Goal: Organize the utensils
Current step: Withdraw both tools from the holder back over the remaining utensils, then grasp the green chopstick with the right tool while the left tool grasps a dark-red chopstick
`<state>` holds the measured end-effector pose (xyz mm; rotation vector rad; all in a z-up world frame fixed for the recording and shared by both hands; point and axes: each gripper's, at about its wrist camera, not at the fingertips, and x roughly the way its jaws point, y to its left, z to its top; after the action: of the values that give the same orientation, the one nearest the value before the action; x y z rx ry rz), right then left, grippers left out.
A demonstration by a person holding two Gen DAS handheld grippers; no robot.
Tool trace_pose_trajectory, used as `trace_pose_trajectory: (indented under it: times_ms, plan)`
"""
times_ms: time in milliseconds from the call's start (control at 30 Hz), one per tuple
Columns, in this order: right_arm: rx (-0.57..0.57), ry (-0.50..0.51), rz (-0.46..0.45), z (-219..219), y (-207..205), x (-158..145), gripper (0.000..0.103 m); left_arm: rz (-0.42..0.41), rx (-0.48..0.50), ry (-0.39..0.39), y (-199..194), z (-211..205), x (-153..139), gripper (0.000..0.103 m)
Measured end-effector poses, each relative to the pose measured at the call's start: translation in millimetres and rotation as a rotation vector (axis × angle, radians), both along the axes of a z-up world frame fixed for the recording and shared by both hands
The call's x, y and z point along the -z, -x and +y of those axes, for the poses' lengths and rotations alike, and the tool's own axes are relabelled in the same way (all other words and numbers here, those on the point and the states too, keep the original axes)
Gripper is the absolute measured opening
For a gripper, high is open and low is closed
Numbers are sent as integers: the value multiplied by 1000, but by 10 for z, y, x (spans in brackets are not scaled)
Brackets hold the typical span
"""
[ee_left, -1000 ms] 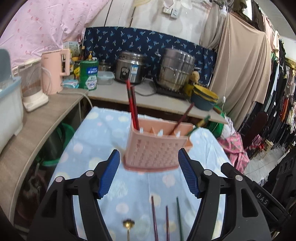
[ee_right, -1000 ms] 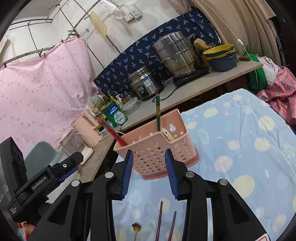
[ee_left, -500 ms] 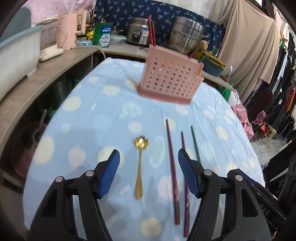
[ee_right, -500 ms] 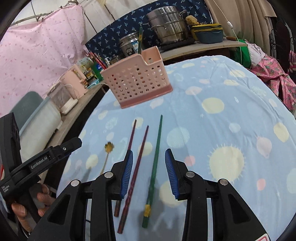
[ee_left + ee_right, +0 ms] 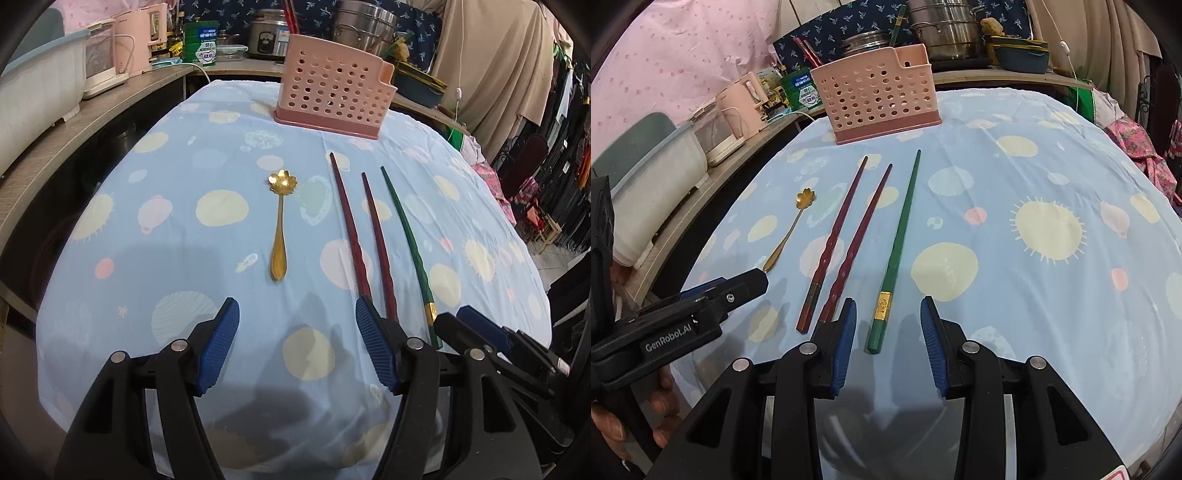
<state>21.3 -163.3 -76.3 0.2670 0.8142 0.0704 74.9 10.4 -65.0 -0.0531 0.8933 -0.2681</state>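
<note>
A pink perforated utensil basket (image 5: 332,98) (image 5: 877,105) stands at the table's far end with red and green chopsticks in it. On the blue cloth lie a gold flower spoon (image 5: 279,225) (image 5: 790,229), two red chopsticks (image 5: 351,229) (image 5: 849,236) and a green chopstick (image 5: 406,240) (image 5: 897,243). My left gripper (image 5: 297,321) is open and empty, hovering short of the spoon's handle. My right gripper (image 5: 888,314) is open and empty, its fingers either side of the green chopstick's near end, above it.
A wooden counter (image 5: 74,122) runs along the left and back with a pink kettle (image 5: 138,44), a white tub (image 5: 33,92), a rice cooker (image 5: 267,33) and steel pots (image 5: 942,29). Clothes hang at the right (image 5: 498,66). The table edge drops off near me.
Both grippers have pulled back and tilted down from the basket to the near end of the table. The right gripper has opened wider. The utensils on the cloth have not moved.
</note>
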Motion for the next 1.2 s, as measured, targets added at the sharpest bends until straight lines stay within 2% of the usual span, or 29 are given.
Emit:
trace_pose_trajectory:
  times_ms: [300,667,1067,1200]
  plan:
    - [0,60,-6,94,-40,69,35,2,-17,-5,26,2,43,62]
    - [31,60,-4,11,-43,137,7,16,8,-14,22,-114,92,65]
    - [39,40,-10,-24,-7,158,7,22,46,-19,-15,-302,148,66]
    - [39,41,-10,-24,-5,159,7,14,52,-44,-37,-352,178,62]
